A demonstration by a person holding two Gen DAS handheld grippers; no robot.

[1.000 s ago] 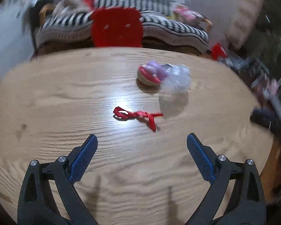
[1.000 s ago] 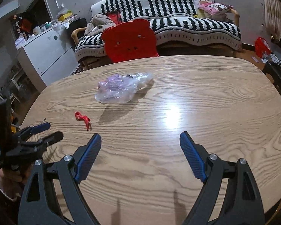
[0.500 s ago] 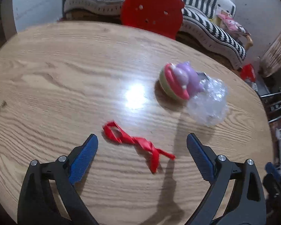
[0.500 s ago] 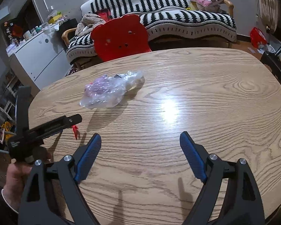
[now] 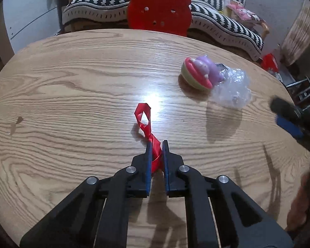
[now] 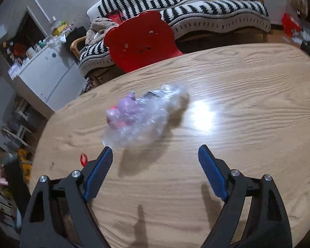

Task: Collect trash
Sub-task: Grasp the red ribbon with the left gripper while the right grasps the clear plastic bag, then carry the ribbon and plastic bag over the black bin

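Item: red ribbon scrap (image 5: 147, 124), light, limp, mid-bench; my left tool (image 5: 155, 144) pinches its twisted tail, my right tool (image 6: 155, 155) gapes empty.

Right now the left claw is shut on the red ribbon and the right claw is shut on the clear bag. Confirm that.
Not quite. The left claw is shut on the red ribbon, but the right claw is open, short of the clear bag; nothing is between its pads. The right wrist view shows it.
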